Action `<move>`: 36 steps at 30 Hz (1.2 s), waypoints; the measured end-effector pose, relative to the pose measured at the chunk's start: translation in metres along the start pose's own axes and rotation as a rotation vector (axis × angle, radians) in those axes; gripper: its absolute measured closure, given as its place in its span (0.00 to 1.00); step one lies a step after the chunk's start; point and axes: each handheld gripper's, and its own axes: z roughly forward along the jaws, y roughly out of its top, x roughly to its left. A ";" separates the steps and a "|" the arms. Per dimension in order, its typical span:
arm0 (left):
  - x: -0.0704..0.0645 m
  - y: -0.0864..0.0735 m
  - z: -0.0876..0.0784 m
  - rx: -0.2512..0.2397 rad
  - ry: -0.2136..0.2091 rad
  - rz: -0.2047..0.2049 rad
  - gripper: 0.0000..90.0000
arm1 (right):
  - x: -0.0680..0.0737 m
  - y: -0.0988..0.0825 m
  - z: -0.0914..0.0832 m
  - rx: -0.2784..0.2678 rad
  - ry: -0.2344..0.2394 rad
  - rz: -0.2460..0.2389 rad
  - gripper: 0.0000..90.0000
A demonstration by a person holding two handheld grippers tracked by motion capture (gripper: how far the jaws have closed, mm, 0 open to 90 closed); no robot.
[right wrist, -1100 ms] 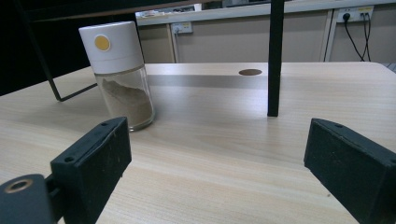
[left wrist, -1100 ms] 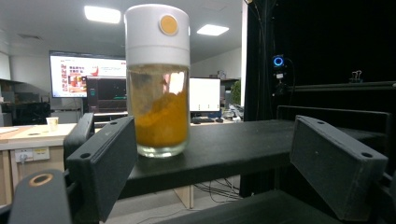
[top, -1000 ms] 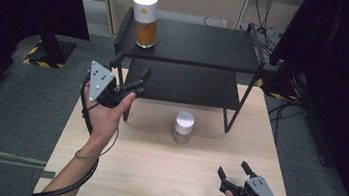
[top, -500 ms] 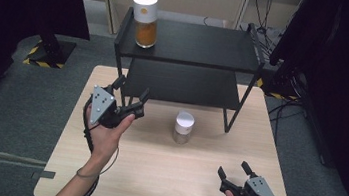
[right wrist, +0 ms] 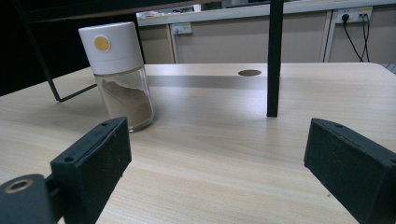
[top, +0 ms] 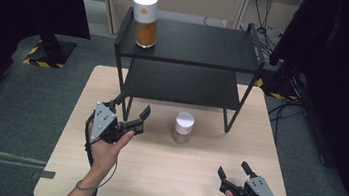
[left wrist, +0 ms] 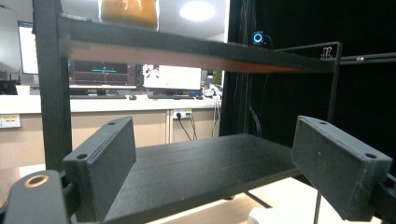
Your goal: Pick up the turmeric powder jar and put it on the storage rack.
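Small jar (top: 183,127) mid-frame on tabletop (top: 167,183), between both tongs. Left tongs (top: 131,111) open, left of it, near rack (top: 188,54) leg. Right tongs (top: 233,169) open, lower right, well apart. Orange jar (top: 145,13) on rack top, upper left.

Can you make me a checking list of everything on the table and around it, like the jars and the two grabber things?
Surface: light wooden table, bare where nothing stands.
Job's things: small white-lidded jar of brownish powder, upright on the table in front of the black shelf rack; taller jar with orange contents, upright on the rack's top shelf, left end.
Clutter: nothing seen.
Grippers: left gripper open, held above the table's left side, aimed at the rack; right gripper open, low at the table's near right corner, empty.
Cables: one trails from the left gripper along the forearm; more lie on the floor at the far right.
Surroundings: grey floor, dark curtains both sides, wall sockets behind.
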 end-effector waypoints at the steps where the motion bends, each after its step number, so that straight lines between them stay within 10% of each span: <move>1: 0.000 -0.002 -0.001 0.000 -0.001 0.000 0.15 | 0.000 0.000 0.000 0.001 0.000 0.000 0.09; 36: 0.000 -0.069 -0.026 0.148 -0.021 -0.038 0.14 | 0.000 0.000 0.000 -0.001 0.001 0.001 0.09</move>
